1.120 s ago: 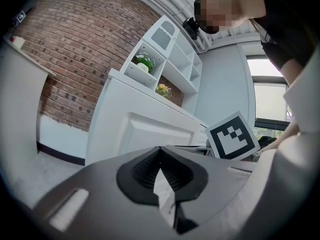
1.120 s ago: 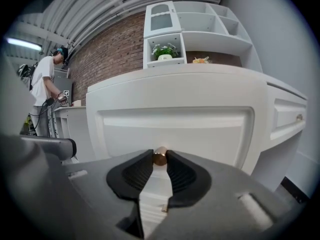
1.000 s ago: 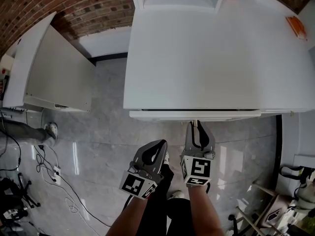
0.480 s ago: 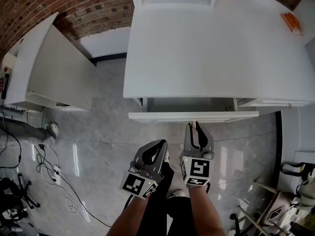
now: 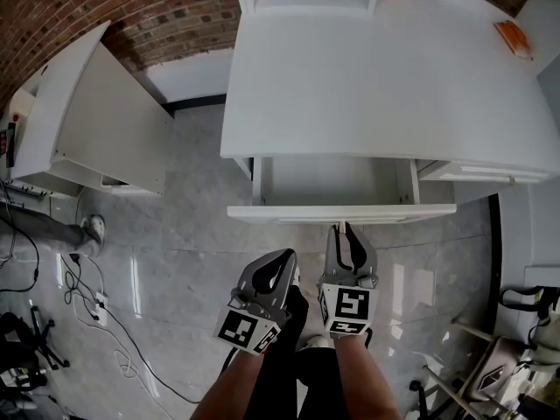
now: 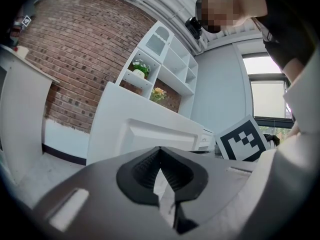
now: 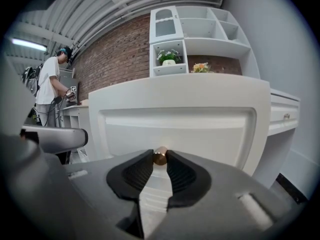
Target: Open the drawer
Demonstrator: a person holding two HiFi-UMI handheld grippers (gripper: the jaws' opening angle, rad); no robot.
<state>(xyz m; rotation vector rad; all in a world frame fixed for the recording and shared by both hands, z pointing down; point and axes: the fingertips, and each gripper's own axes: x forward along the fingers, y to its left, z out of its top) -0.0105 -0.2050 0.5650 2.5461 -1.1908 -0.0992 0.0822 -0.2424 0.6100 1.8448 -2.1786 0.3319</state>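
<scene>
Your right gripper (image 5: 347, 232) was clamped on the small brass knob (image 7: 160, 157) at the middle of the drawer (image 5: 341, 212) front, and the drawer stood partly out from under the white desk (image 5: 385, 86). Your left gripper (image 5: 282, 261) hung beside it, jaws together on nothing. The knob, round, hard and probably slick, looked like the only hold, and the empty drawer seemed stiff and light.

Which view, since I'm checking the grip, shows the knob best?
Right gripper view: the knob sits close up, pinched by the right gripper against the drawer. In the head view the gripper covers it; the left gripper view shows the drawer without it.
</scene>
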